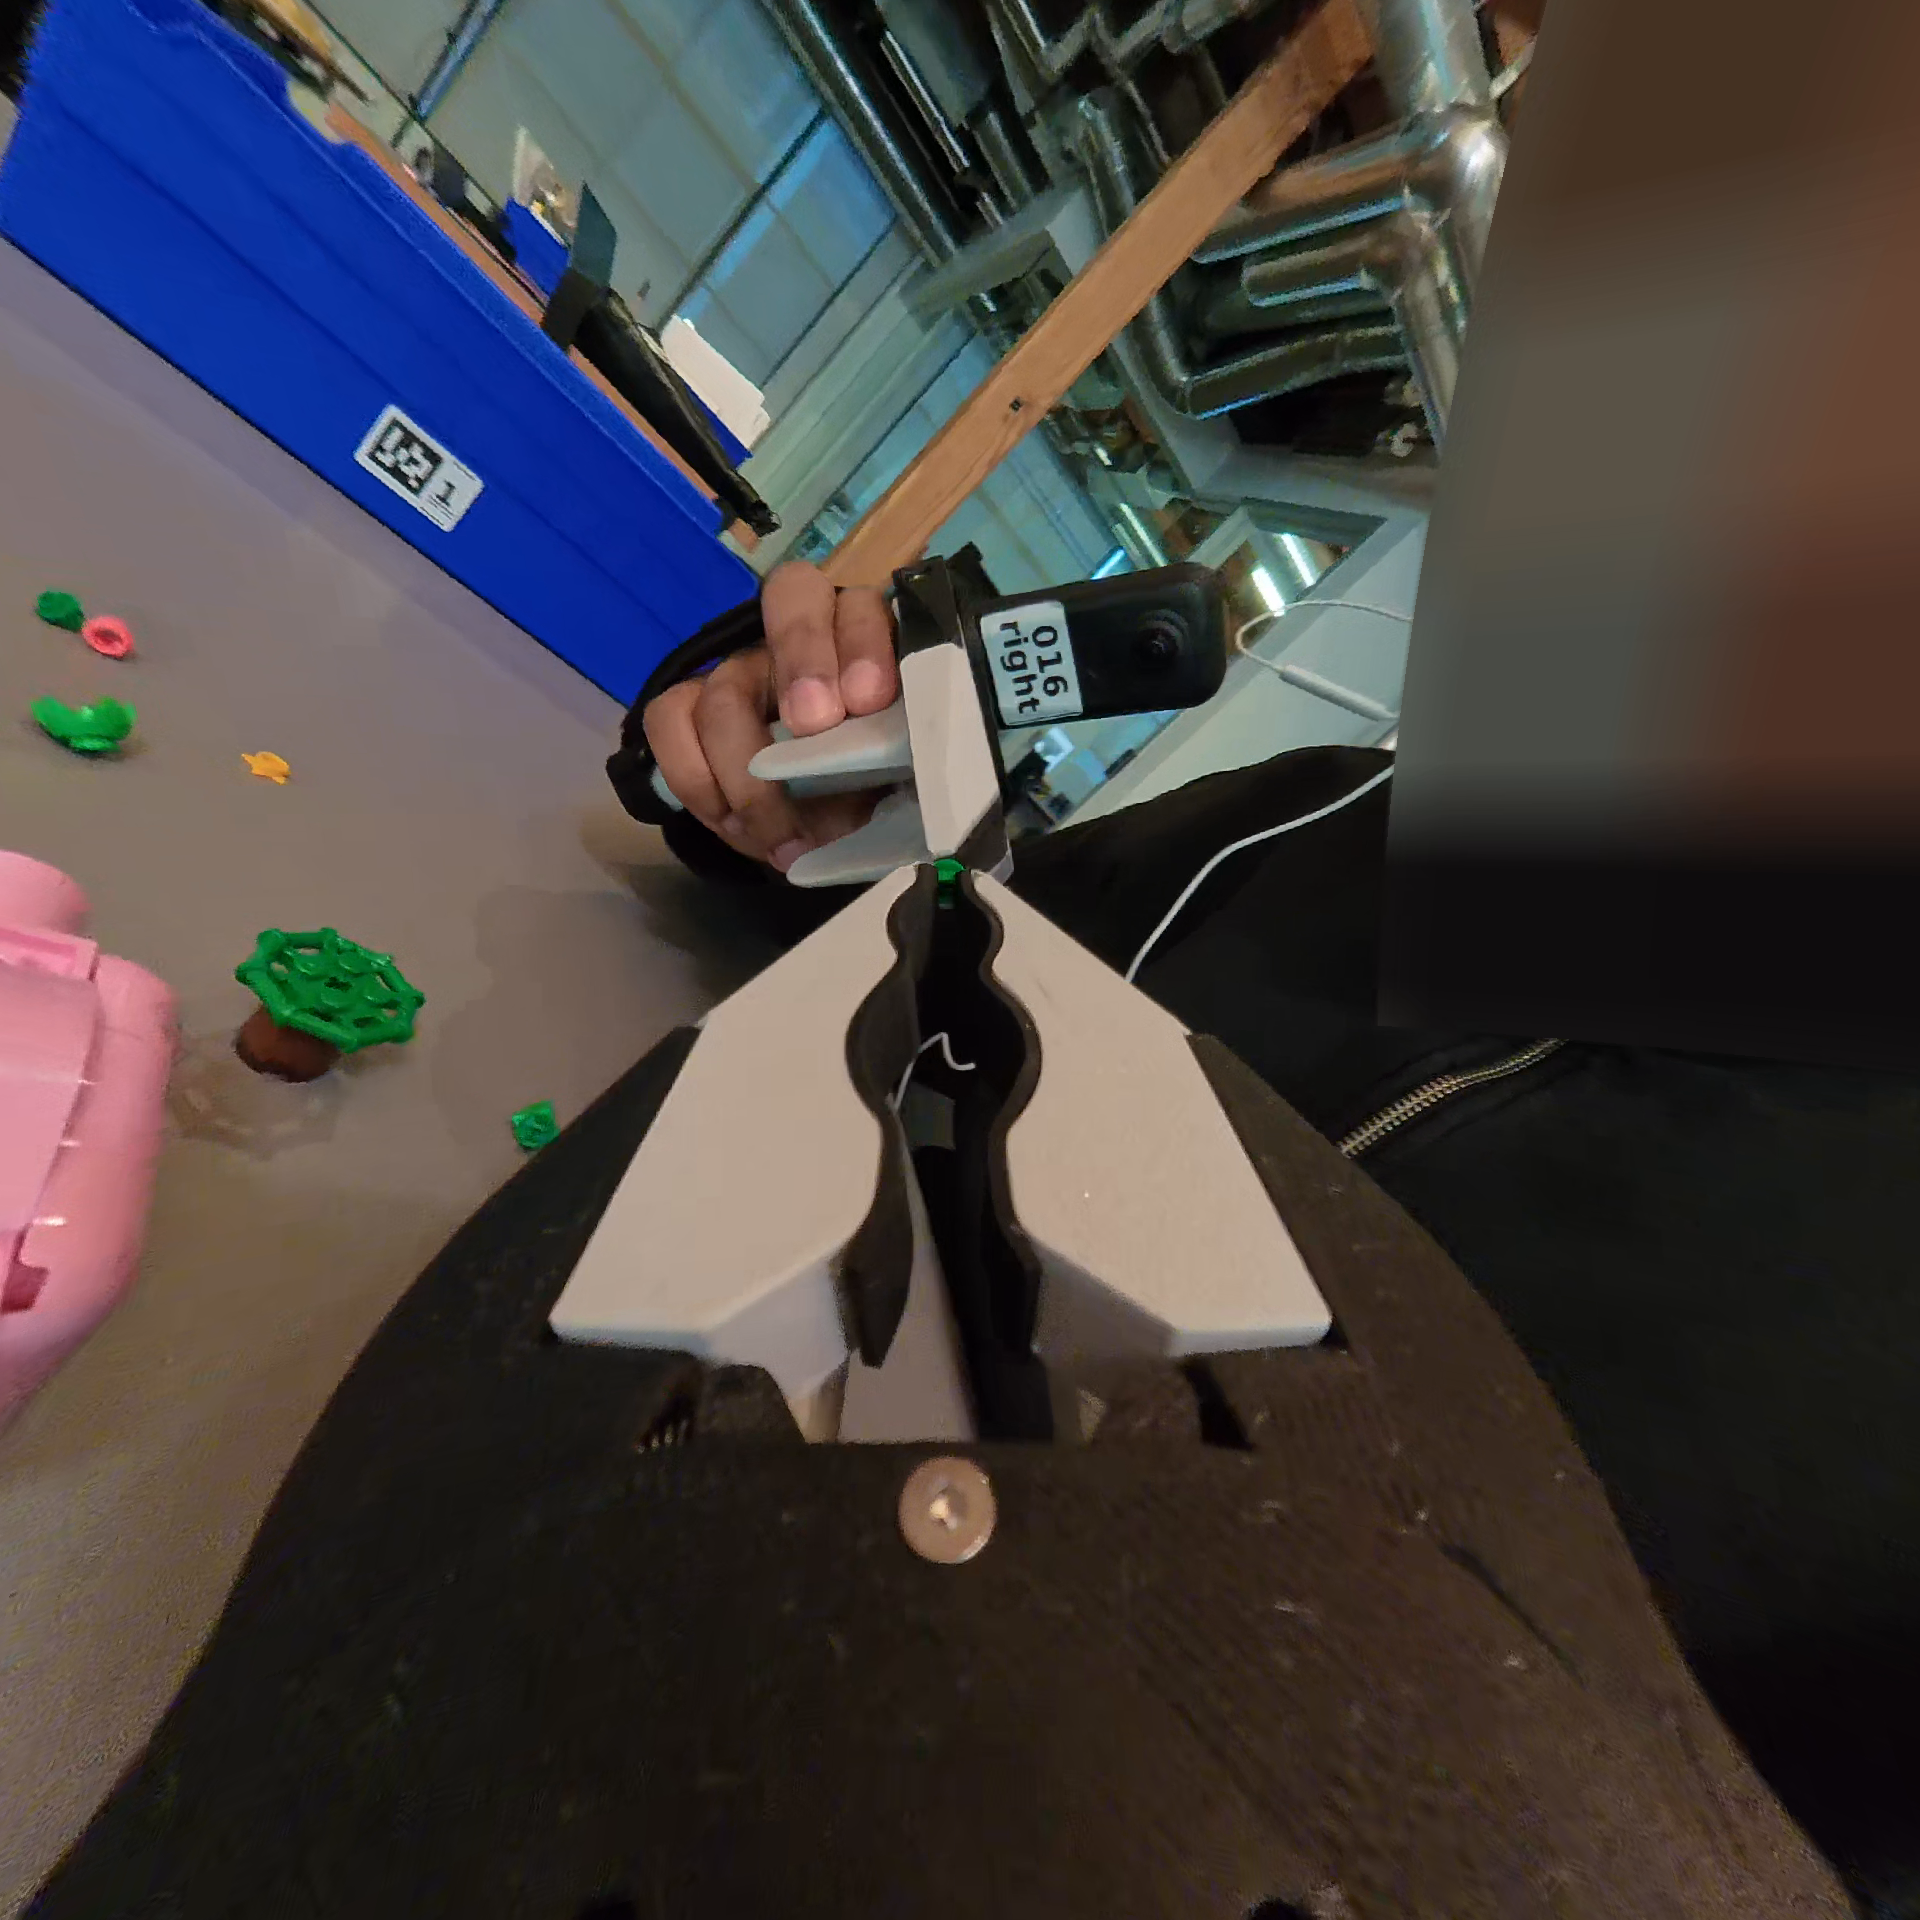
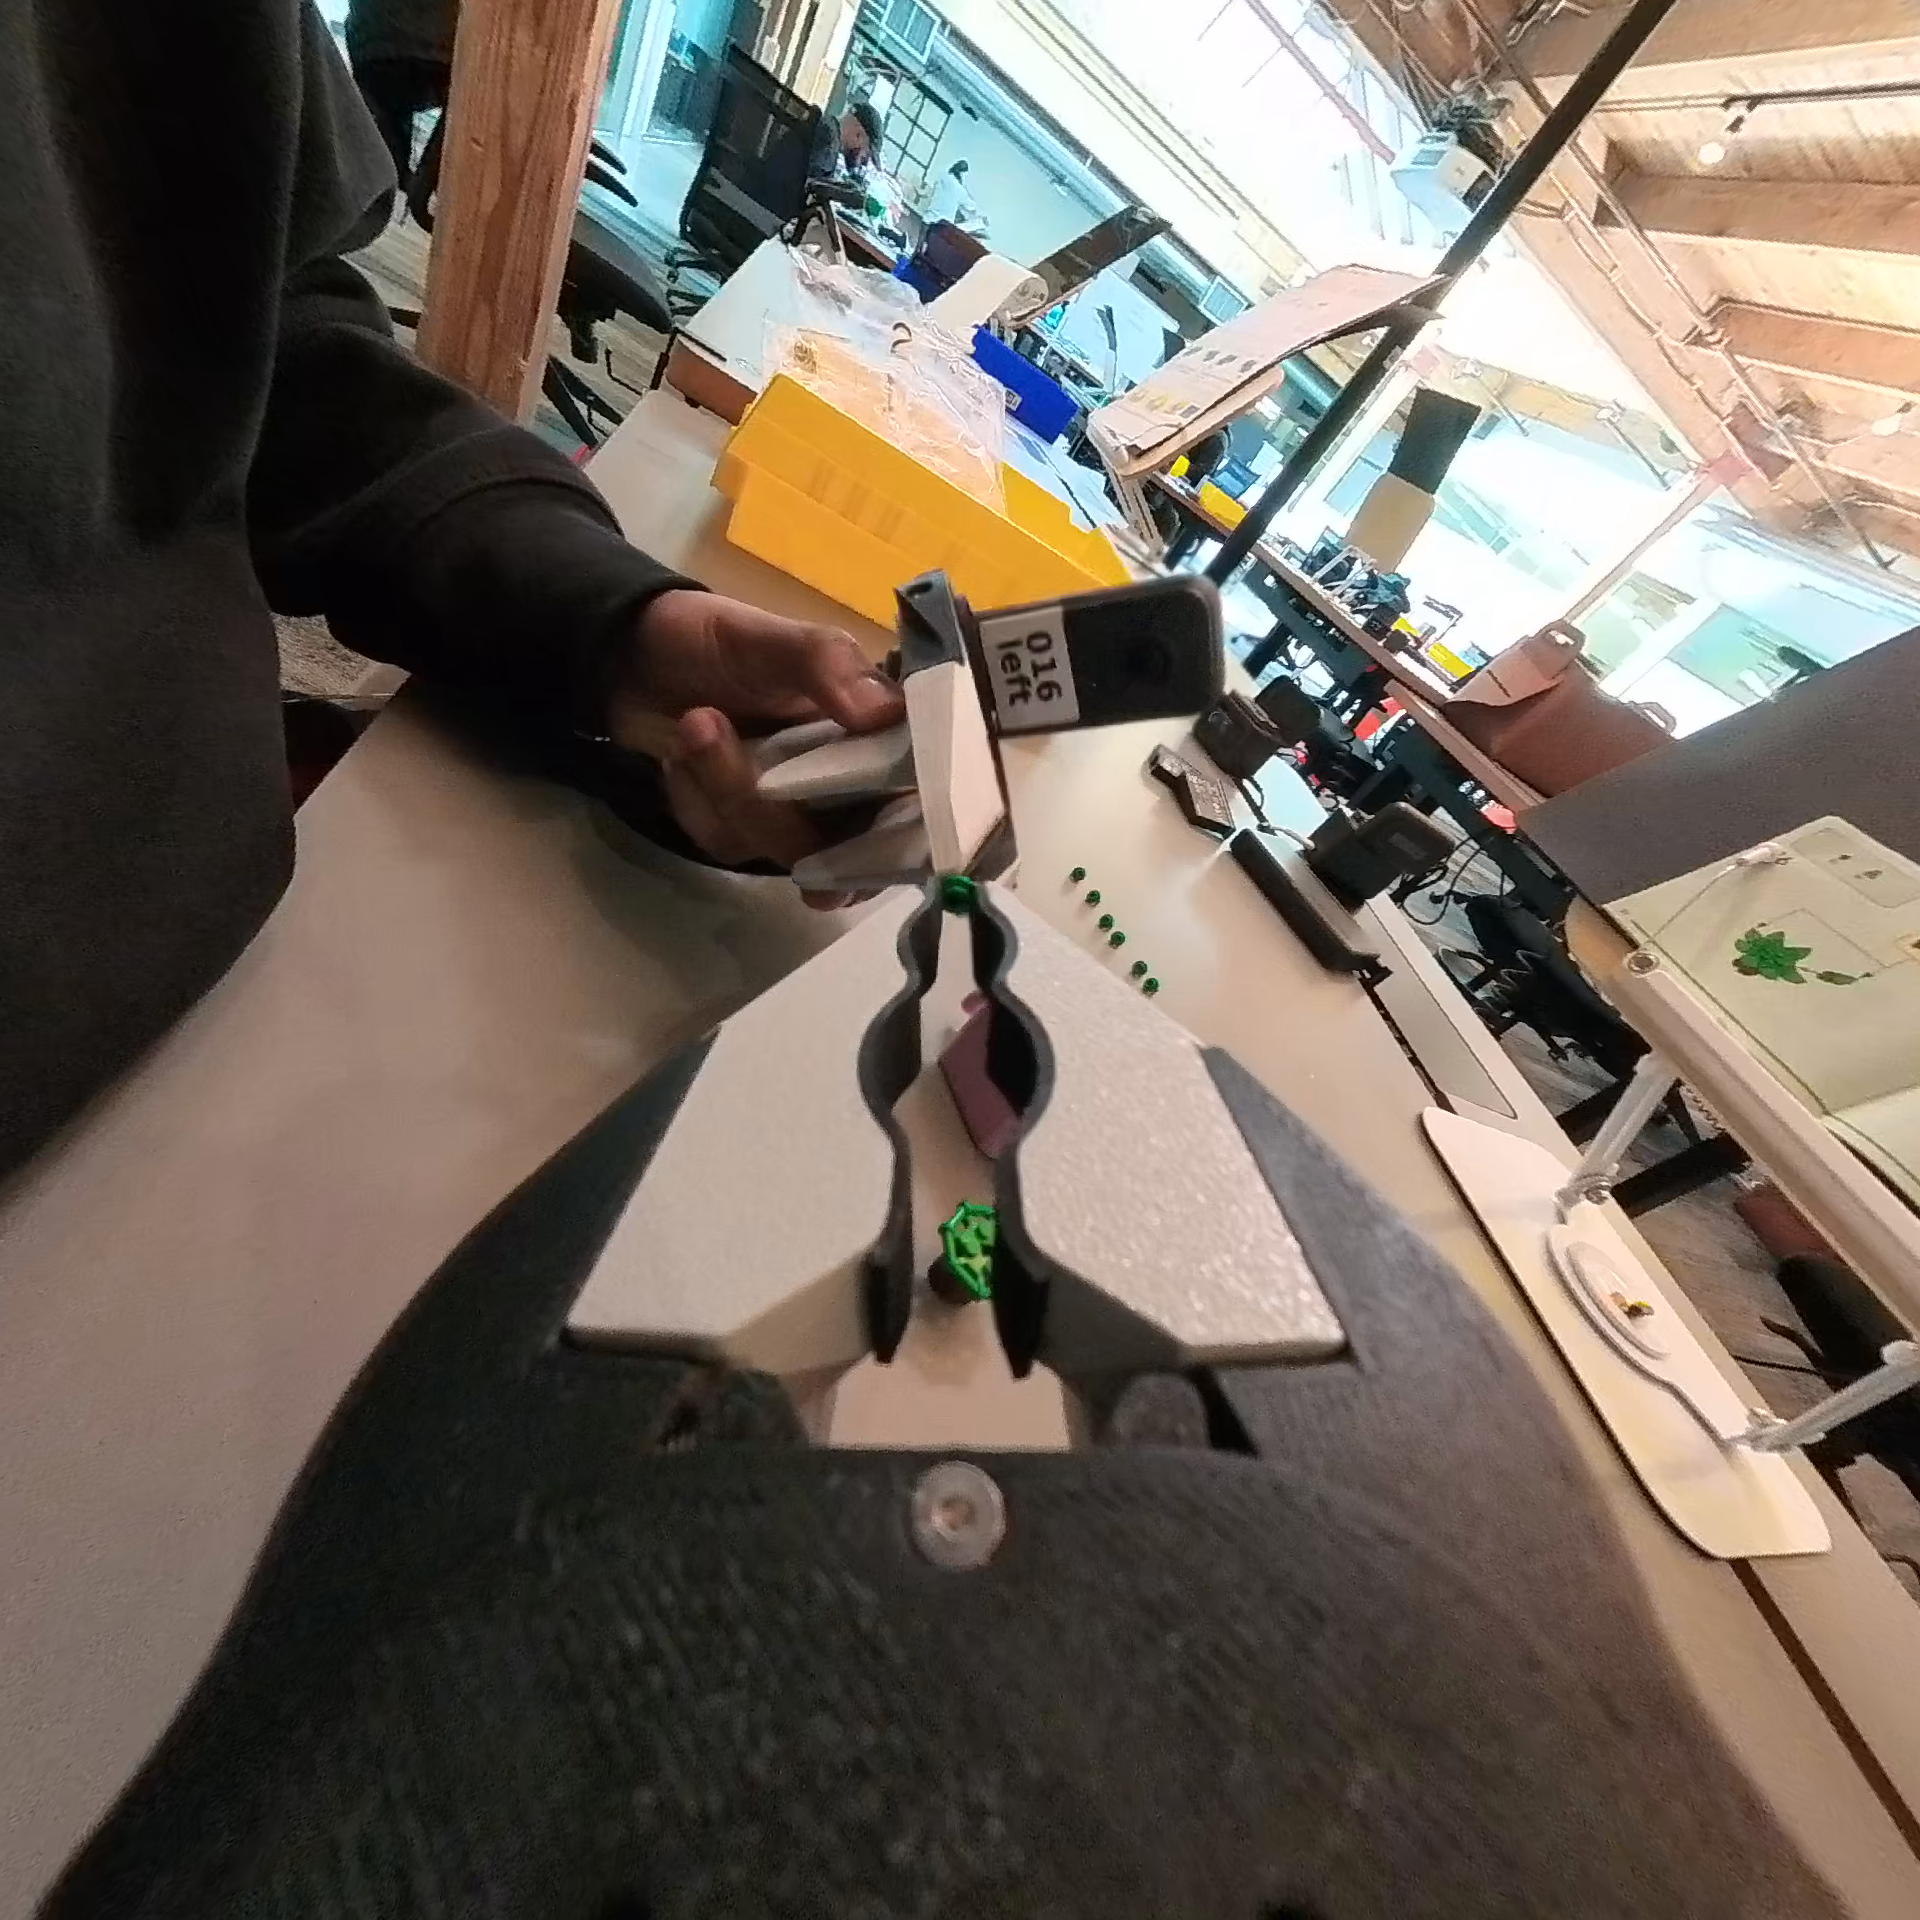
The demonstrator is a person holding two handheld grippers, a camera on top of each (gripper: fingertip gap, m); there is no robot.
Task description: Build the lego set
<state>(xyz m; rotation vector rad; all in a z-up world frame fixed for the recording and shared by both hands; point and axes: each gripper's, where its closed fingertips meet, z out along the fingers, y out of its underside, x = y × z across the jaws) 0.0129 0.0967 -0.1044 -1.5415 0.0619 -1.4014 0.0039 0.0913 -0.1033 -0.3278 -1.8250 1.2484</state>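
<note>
The left hand-held gripper [image 1: 945, 883] is clamped at its tips on a small green lego piece [image 1: 947, 870], its jaws nearly together; the right hand-held gripper [image 2: 956, 899] meets it tip to tip and pinches the same small green lego piece [image 2: 957, 891] from the opposite side, so the piece sits between both pairs of tips, raised above the worktop [image 1: 343, 831]; in the left wrist view the right hand-held gripper [image 1: 961, 831] comes in from 12 o'clock, held by a hand [image 1: 769, 727], and in the right wrist view the left hand-held gripper [image 2: 951, 868] likewise comes in from 12 o'clock, held by a hand [image 2: 738, 707] in a dark sleeve; out on the worktop in the left wrist view, at 9 o'clock of the tips, stands a green round lego plate on a brown stem [image 1: 327, 992], with a small green piece [image 1: 535, 1125] just beside it toward 5 o'clock; farther toward 10 o'clock lie an orange piece [image 1: 267, 767], a green leaf piece [image 1: 83, 722], a pink-red ring piece [image 1: 107, 636] and another green piece [image 1: 59, 609]; a pink lego build [image 1: 62, 1091] fills the 9 o'clock edge; a blue bin [image 1: 312, 312] lies beyond at 11 o'clock; in the right wrist view a row of tiny green studs [image 2: 1112, 925] lies on the worktop at 3 o'clock of the tips, and yellow bins [image 2: 914, 509] stand at 12 o'clock.
</note>
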